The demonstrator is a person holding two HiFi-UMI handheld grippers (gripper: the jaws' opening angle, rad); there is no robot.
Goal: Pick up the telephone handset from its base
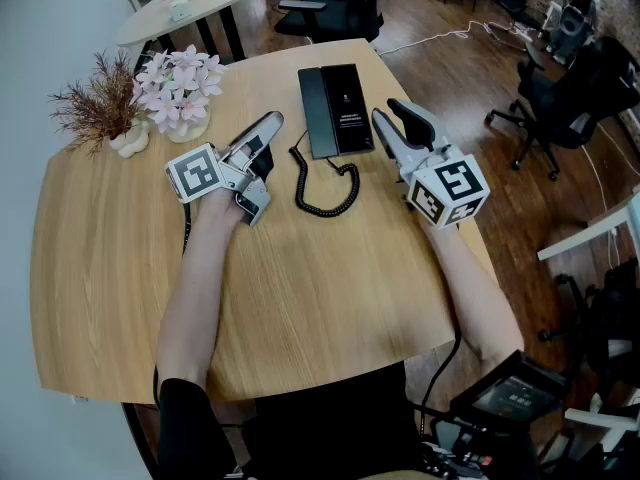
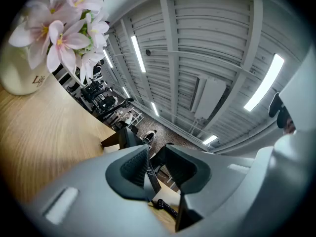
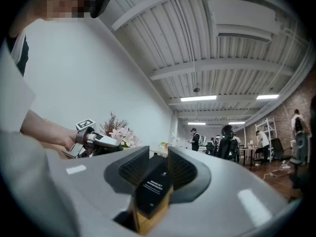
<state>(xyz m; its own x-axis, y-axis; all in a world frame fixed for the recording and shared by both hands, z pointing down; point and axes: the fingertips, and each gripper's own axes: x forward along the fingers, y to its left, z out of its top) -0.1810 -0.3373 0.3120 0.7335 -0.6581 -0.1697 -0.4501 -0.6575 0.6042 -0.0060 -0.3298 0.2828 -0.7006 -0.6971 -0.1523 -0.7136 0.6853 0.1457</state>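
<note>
A black telephone (image 1: 335, 108) lies flat on the round wooden table (image 1: 120, 268). Its handset (image 1: 317, 113) rests along the left side of the base, and a coiled cord (image 1: 325, 183) loops toward me. My left gripper (image 1: 268, 128) lies left of the phone with its tips near the handset's lower end; the jaws stand a little apart with nothing between them. Just right of the phone, my right gripper (image 1: 390, 113) is open and empty. In the right gripper view the phone (image 3: 153, 189) shows beyond the jaws (image 3: 158, 164). The left gripper view shows the cord (image 2: 165, 207) past its jaws (image 2: 157, 164).
A white vase of pink flowers (image 1: 180, 88) and a dried brown plant (image 1: 100, 108) stand at the table's far left. Office chairs (image 1: 560, 98) and another table (image 1: 190, 8) stand beyond. People work far off in the room (image 3: 196, 138).
</note>
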